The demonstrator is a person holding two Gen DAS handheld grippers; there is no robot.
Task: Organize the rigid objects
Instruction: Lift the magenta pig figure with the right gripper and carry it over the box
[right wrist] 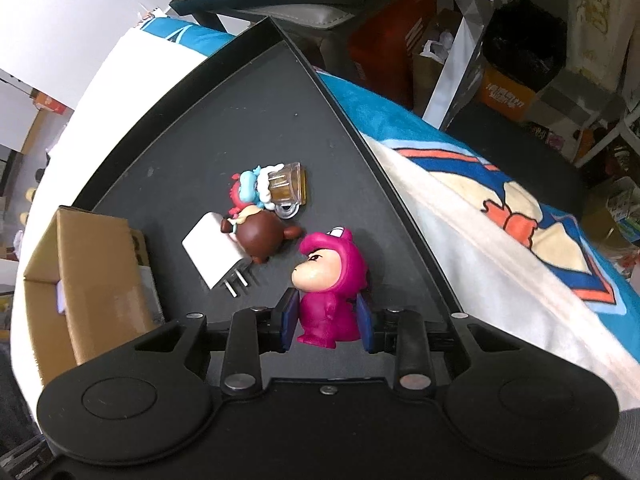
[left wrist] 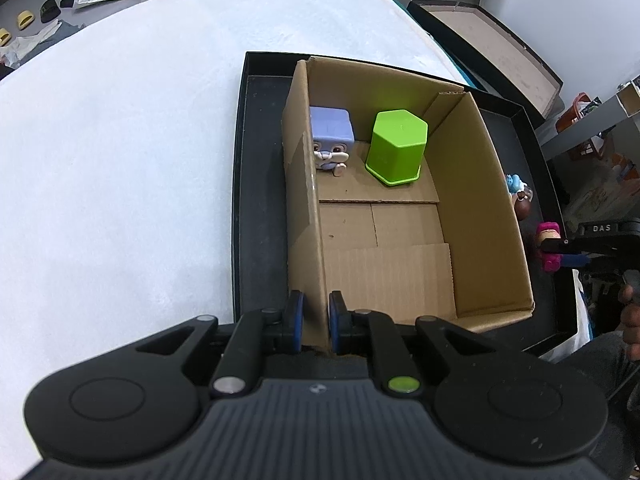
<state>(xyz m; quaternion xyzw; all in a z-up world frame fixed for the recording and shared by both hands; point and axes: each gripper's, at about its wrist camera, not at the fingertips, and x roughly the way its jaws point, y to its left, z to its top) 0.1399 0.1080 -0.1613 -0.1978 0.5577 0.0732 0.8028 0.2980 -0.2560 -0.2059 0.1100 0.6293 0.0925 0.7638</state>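
My left gripper [left wrist: 316,320] is shut on the near left wall of the cardboard box [left wrist: 472,184], which sits in a black tray [left wrist: 240,184]. Inside the box stand a lilac block-headed figure [left wrist: 331,136] and a green hexagonal cup [left wrist: 396,146], upside down. My right gripper [right wrist: 327,322] is shut on a magenta dinosaur-suit figure [right wrist: 330,280] on the tray floor [right wrist: 192,160]; the same figure [left wrist: 548,248] shows in the left wrist view beyond the box's right wall. Beside it lie a brown figure [right wrist: 260,236], a white plug charger [right wrist: 212,250] and a blue-haired figure with a beer mug [right wrist: 272,190].
The tray rests on a white cloth [left wrist: 120,160]. A second open black box [left wrist: 492,48] stands at the far right. A blue cartoon blanket [right wrist: 500,208] lies past the tray's right rim [right wrist: 380,168]. Shelves and floor clutter surround the area. A hand [left wrist: 630,316] shows at the right edge.
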